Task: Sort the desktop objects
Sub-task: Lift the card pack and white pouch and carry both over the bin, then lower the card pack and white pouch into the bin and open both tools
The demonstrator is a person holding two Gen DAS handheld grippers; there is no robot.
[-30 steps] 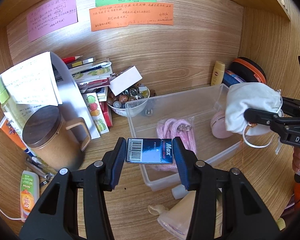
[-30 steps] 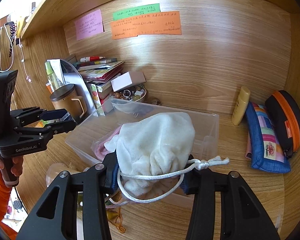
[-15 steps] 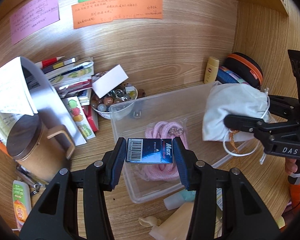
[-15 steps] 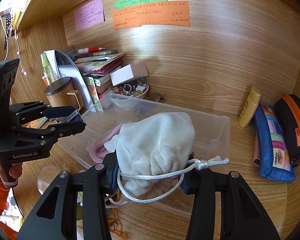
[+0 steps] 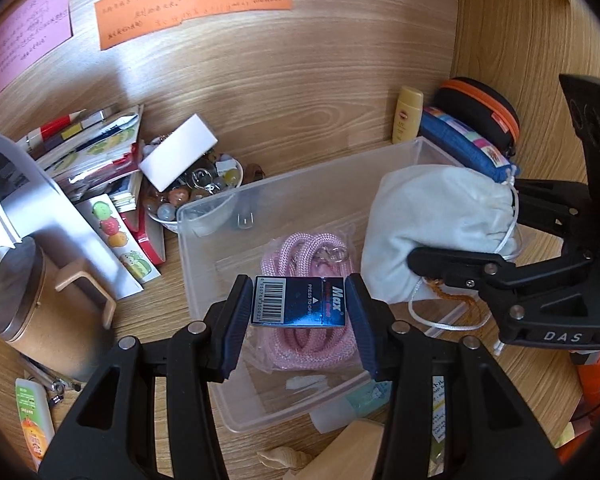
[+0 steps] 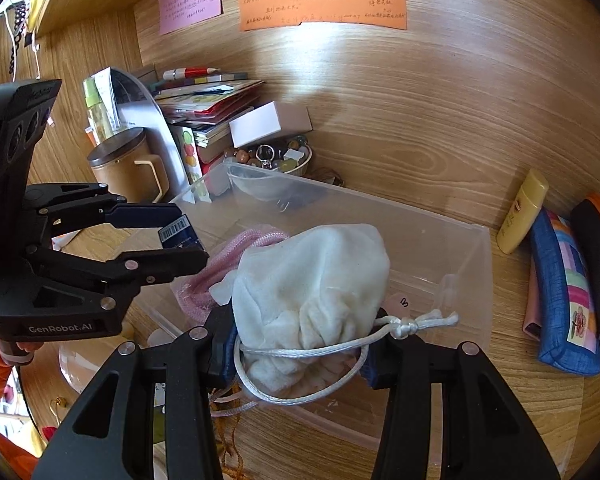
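- Now the left gripper [image 5: 298, 306] is clamped on a small dark blue box [image 5: 298, 300], barcode up, one pad on each end; the grip looks the same as a second ago.
- Held over the clear bin [image 5: 204, 248], the box hangs above the pink rope [image 5: 300, 248] that lies inside; earlier it sat nearer the bin's near-left corner, so the bin has slid down and toward the centre of the left view.
- Equally, the mug [image 5: 28, 300] and the leaning books [image 5: 100, 160] have drifted toward the left edge of that view, and the pink note [image 5: 24, 40] is cut off more.
- The right gripper [image 6: 300, 344] is closed on a white pouch [image 6: 312, 276] at its gathered neck, the drawstring [image 6: 412, 322] looping out across the right finger; that hold is unchanged.
- From the left view the pouch [image 5: 432, 224] now hangs over the bin's right end, lower and closer to the rope than before, when it sat out beyond the rim.
- In the right view the bin [image 6: 460, 264] fills more of the picture, and the left gripper [image 6: 180, 236] with its box [image 6: 178, 234] reaches further in over the bin's left side.
- Behind the bin, the bead bowl [image 6: 280, 160], yellow tube [image 6: 522, 212] and blue case [image 6: 564, 292] lie as they did.
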